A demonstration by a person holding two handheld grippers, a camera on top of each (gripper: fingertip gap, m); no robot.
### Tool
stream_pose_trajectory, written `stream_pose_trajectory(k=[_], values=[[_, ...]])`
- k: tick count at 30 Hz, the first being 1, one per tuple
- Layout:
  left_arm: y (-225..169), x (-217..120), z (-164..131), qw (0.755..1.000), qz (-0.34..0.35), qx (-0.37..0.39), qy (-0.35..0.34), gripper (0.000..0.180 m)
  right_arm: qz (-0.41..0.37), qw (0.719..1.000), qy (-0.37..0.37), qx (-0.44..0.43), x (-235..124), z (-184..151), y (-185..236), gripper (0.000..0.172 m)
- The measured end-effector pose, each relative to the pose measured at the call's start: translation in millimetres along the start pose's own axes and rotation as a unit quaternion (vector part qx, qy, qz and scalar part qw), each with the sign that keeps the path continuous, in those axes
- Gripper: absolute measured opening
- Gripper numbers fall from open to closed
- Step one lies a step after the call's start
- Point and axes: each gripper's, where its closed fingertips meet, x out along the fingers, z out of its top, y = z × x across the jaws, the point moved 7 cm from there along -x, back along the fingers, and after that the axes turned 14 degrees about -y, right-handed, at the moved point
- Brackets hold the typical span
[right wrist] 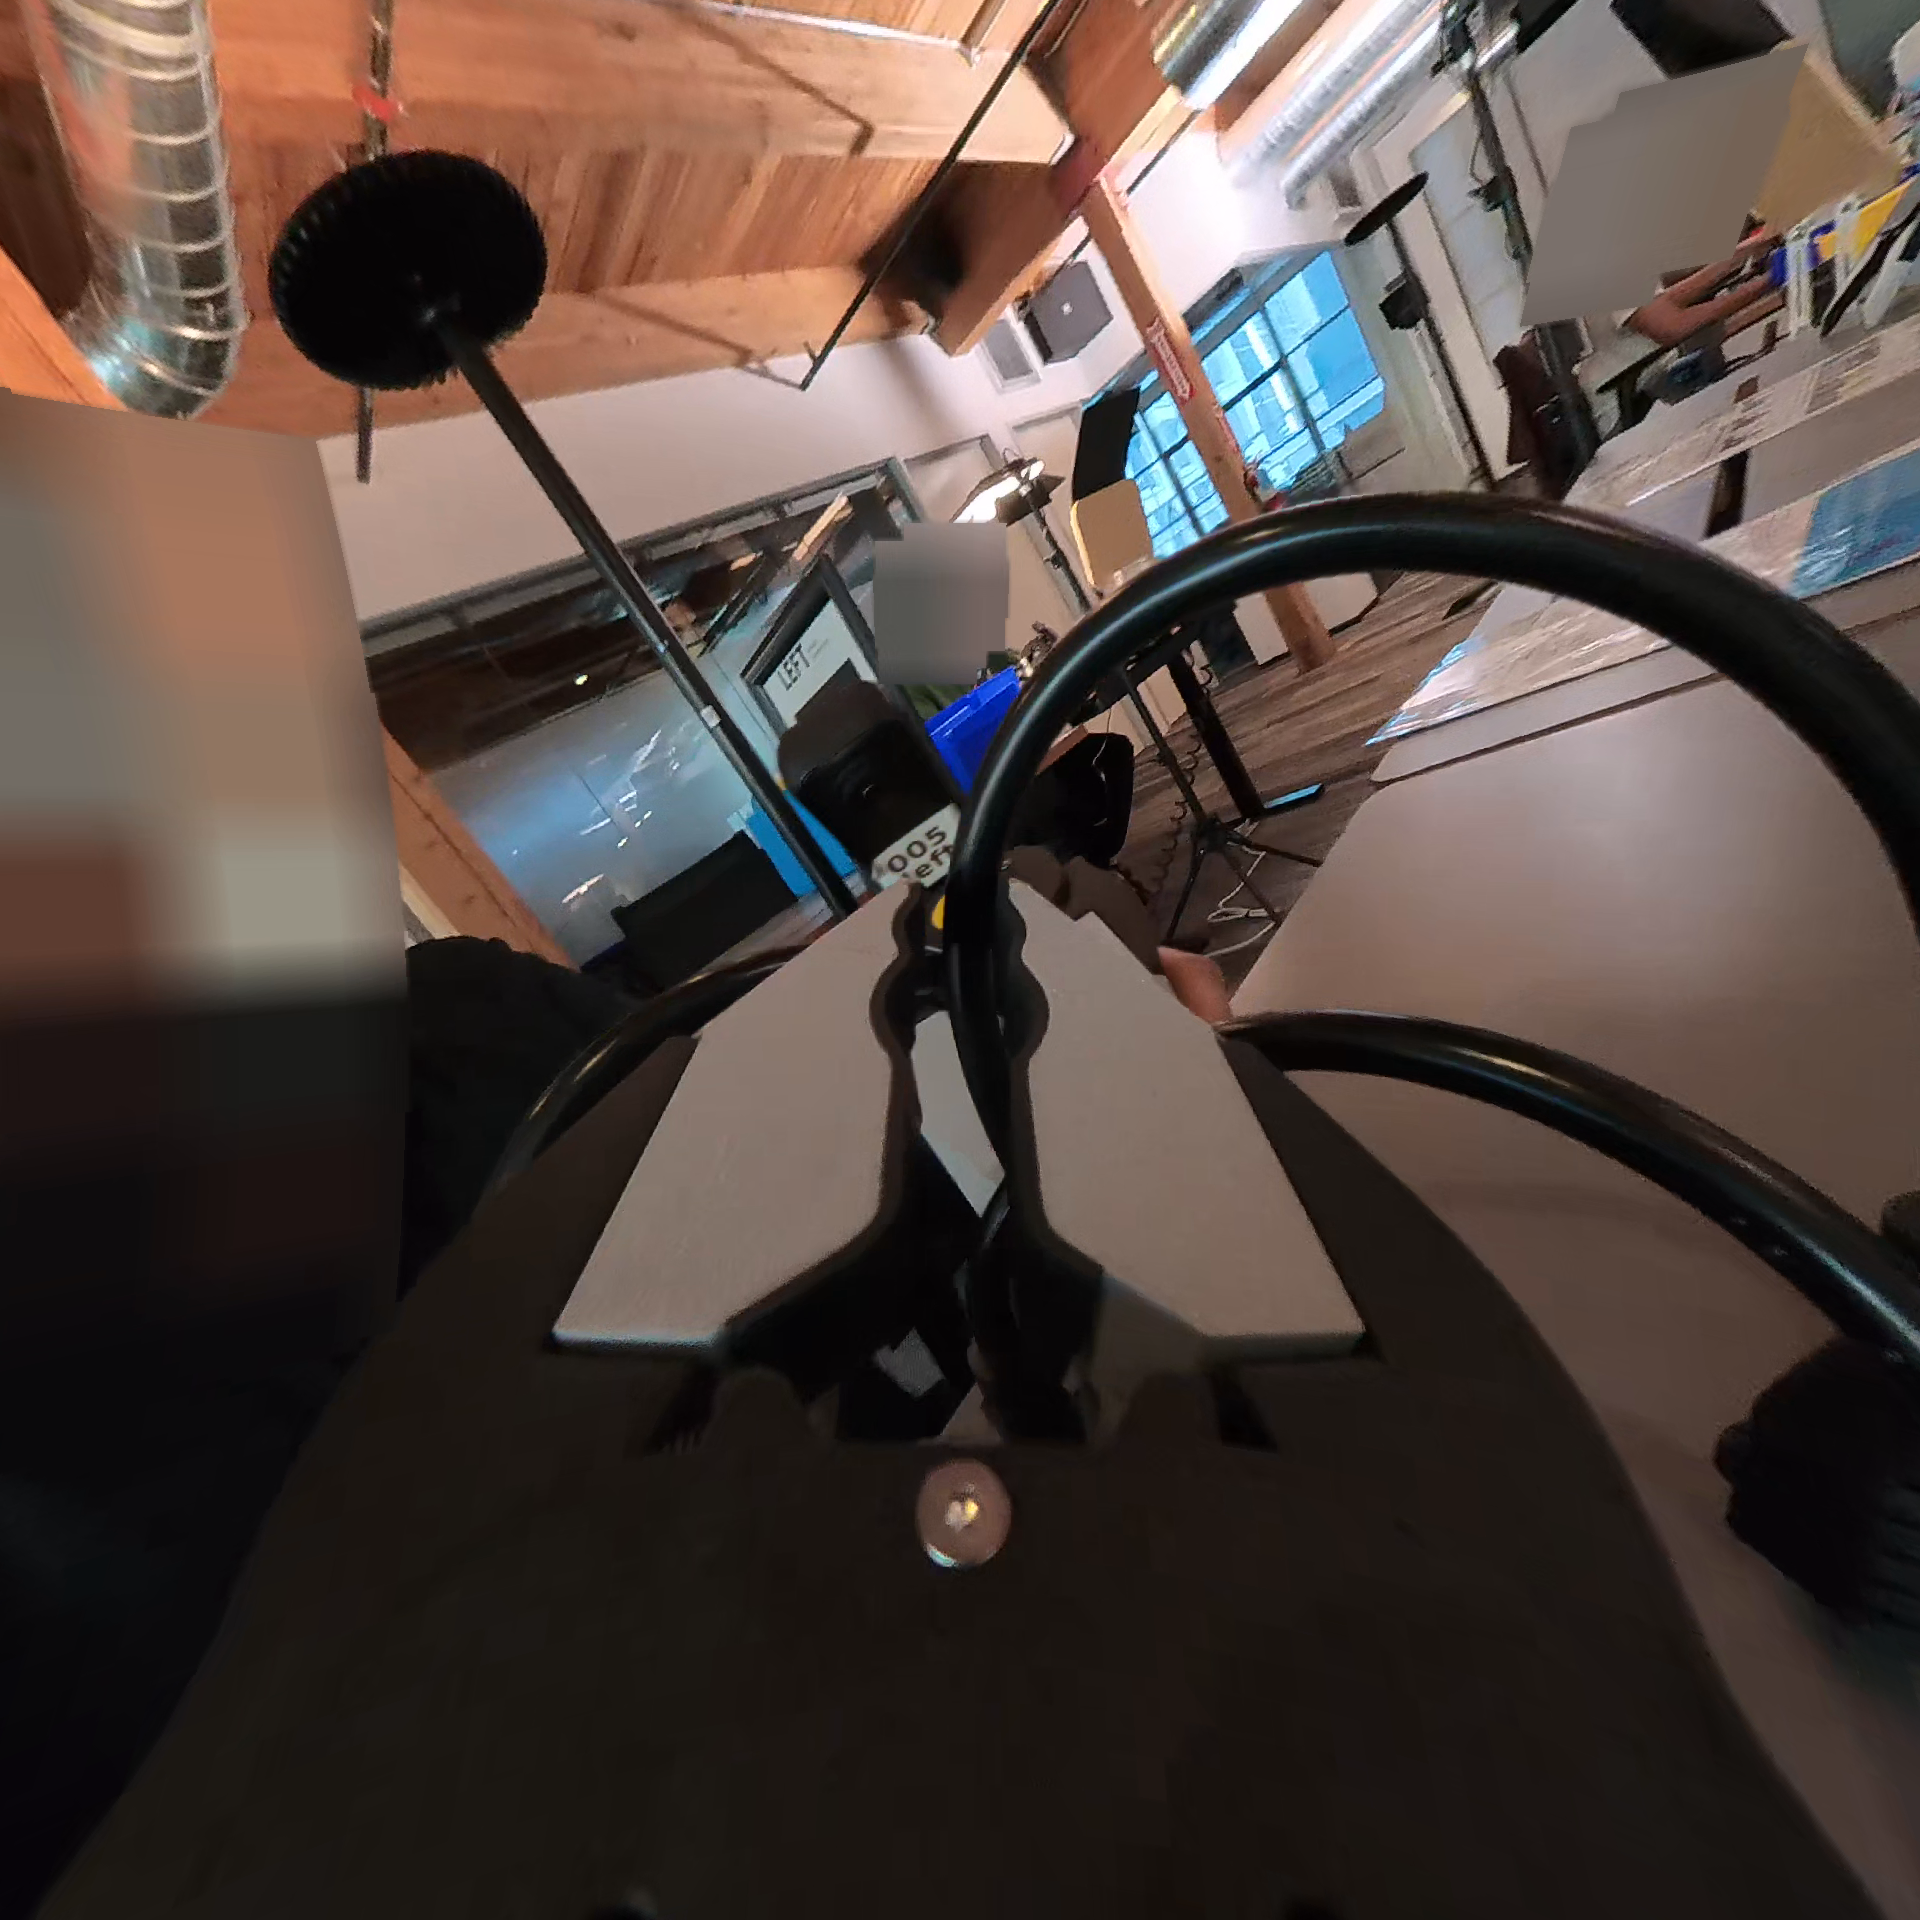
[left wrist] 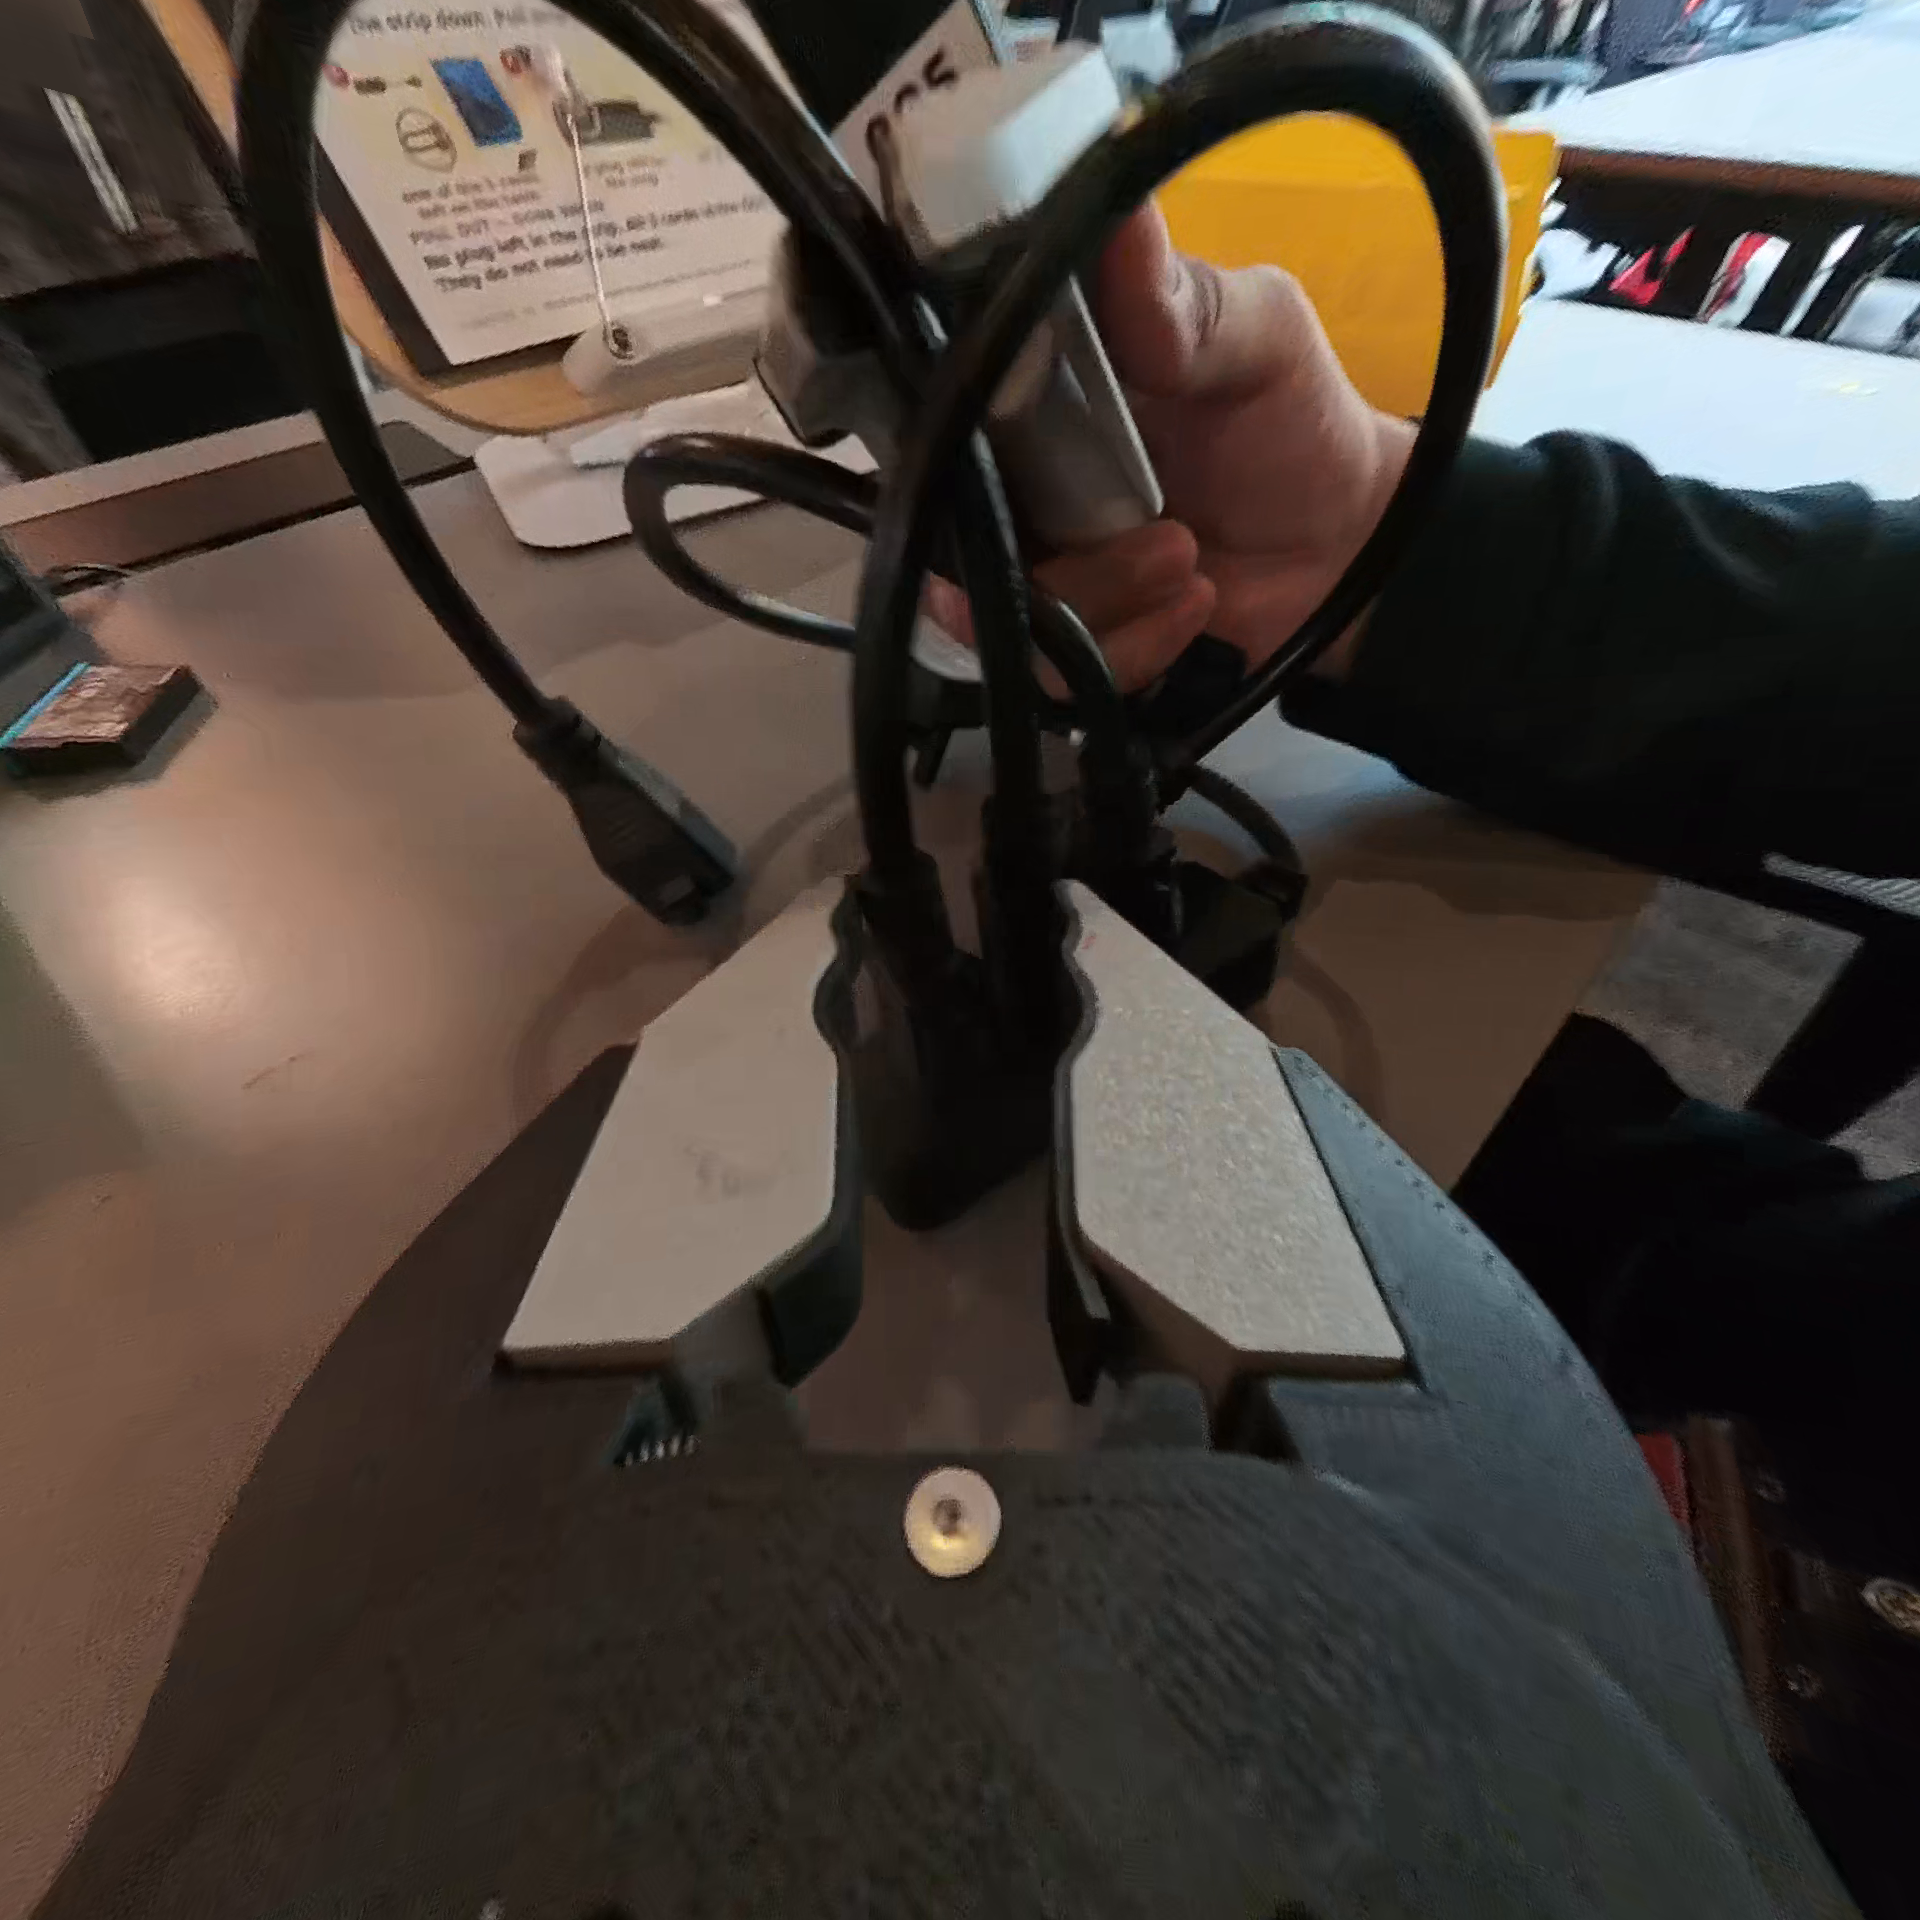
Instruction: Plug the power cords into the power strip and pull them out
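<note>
In the left wrist view my left gripper (left wrist: 956, 935) is shut on a black plug (left wrist: 956, 1101) just above the brown table (left wrist: 260, 987). Black cords (left wrist: 894, 675) rise from the plug in loops. A person's hand (left wrist: 1247, 416) holds my right gripper above it, blurred, with a cord loop (left wrist: 1455, 312) arching past it. In the right wrist view my right gripper (right wrist: 961, 935) points up into the room. Its fingers are nearly together on a black cord (right wrist: 1351, 525) that runs lengthwise between the pads. No power strip shows in either view.
A black cord connector (left wrist: 634, 831) lies on the table to the left. Another black plug (left wrist: 1226, 935) sits behind the right finger. A printed sheet on a white stand (left wrist: 540, 208), a yellow bin (left wrist: 1330, 260) and a small dark box (left wrist: 104, 717) stand around. A dark sleeve (left wrist: 1610, 644) reaches in from the right.
</note>
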Motion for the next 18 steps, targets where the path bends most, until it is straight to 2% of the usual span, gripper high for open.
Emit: stream_pose_trajectory(k=[3,5,8,10,13,15,18], values=[[-9,-4,11,0.994,-0.076,-0.058,-0.055,0.020,0.041,0.998,0.035,0.031,3,-7,7,0.006],[-6,-7,19,0.988,-0.078,-0.093,-0.093,0.015,0.063,0.996,0.052,0.043,6,-12,10,0.006],[-9,-6,15,0.990,-0.090,-0.068,-0.085,0.007,0.059,0.996,0.059,0.028,8,-12,10,0.006],[-11,-6,16,0.994,-0.078,-0.030,-0.072,0.007,0.035,0.998,0.054,-0.002,6,-7,10,0.010],[-6,-8,19,0.999,-0.019,0.025,-0.041,0.007,-0.032,0.997,0.016,-0.069,-8,13,11,0.010],[1,-11,19,0.999,0.000,0.012,-0.038,0.007,-0.085,0.989,-0.026,-0.118,-24,30,15,0.013],[12,-16,17,0.997,0.002,-0.046,-0.056,0.006,-0.130,0.974,-0.084,-0.167,-48,52,28,0.016]])
